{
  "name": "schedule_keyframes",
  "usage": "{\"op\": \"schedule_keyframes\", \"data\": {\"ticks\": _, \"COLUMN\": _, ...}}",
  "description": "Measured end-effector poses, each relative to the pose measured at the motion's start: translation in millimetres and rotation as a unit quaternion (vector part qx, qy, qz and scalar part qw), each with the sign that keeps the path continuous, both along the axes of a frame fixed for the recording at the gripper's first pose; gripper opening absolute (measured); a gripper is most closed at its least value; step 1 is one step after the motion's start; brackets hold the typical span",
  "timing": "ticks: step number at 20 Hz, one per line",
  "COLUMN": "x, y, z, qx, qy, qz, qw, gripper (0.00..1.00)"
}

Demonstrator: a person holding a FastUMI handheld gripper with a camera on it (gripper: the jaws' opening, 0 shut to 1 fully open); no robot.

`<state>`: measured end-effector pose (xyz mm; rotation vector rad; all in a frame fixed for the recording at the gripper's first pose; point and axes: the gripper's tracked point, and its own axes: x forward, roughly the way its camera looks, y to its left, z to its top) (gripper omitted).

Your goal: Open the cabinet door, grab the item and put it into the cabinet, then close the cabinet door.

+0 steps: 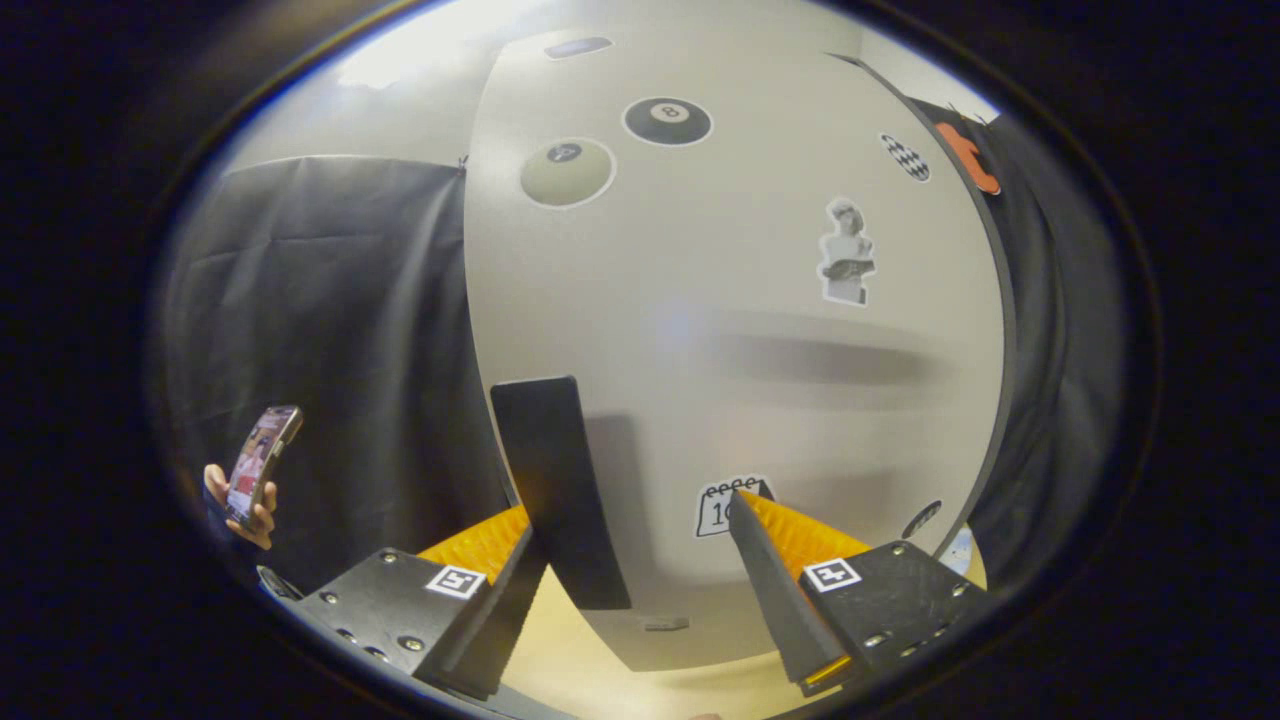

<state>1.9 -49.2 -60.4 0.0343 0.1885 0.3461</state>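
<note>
Gripper (640, 560): fingers apart, straddling black handle (558, 490) on cabinet door (720, 380). Risk: closing off-centre, handle slips free.

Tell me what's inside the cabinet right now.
That can't be seen: the cabinet door is closed and covers the interior. Only its stickered grey front shows, with the black handle between the open gripper fingers, nearer the left one.

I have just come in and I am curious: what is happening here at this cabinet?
A person holds a handheld gripper right in front of the white cabinet door with stickers. Its jaws are open, either side of the flat black door handle, not pressing it. To the side, a hand holds a phone.
</note>
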Motion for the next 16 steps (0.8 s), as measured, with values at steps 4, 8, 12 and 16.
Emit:
{"op": "schedule_keyframes", "data": {"ticks": 4, "x": 3, "y": 3, "z": -2, "qx": -0.003, "qy": -0.003, "qz": -0.001, "qw": 1.0, "gripper": 1.0}}
{"op": "schedule_keyframes", "data": {"ticks": 8, "x": 11, "y": 5, "z": -3, "qx": -0.002, "qy": -0.008, "qz": -0.008, "qw": 1.0, "gripper": 1.0}}
{"op": "schedule_keyframes", "data": {"ticks": 12, "x": 16, "y": 8, "z": -3, "qx": 0.003, "qy": -0.012, "qz": -0.016, "qw": 1.0, "gripper": 1.0}}
{"op": "schedule_keyframes", "data": {"ticks": 16, "x": 24, "y": 12, "z": -5, "qx": 0.014, "qy": -0.008, "qz": -0.021, "qw": 1.0, "gripper": 1.0}}
